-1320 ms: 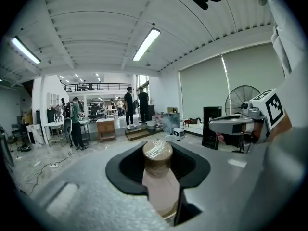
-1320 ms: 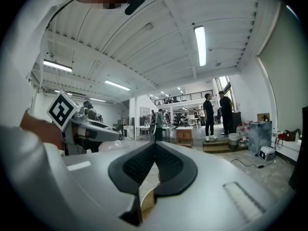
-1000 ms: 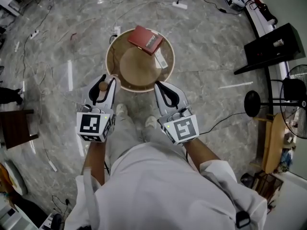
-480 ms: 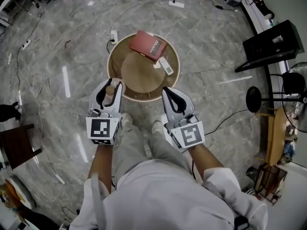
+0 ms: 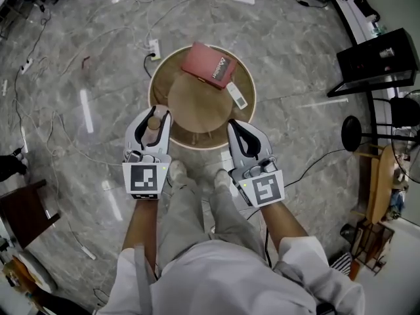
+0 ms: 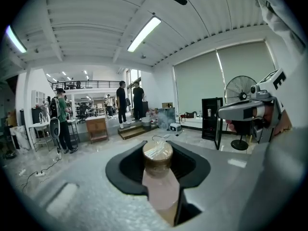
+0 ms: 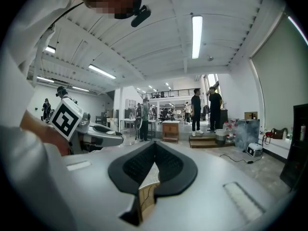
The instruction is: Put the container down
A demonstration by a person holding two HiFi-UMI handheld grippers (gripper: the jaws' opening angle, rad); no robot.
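We saw the left gripper [image 5: 149, 126] clamped on the container [image 5: 153, 121], upright in the air by the round table [image 5: 167, 67] rim. We judged it not set down. Next: lower onto bare top, clear of the red book [image 5: 209, 64], then release. The right gripper [image 5: 241, 134] was closed and empty.

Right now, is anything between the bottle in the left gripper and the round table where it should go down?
Nothing visible. The bottle, held in the left gripper, is at the near-left rim of the table, where the top is bare. The red book and small white item lie toward the far right.
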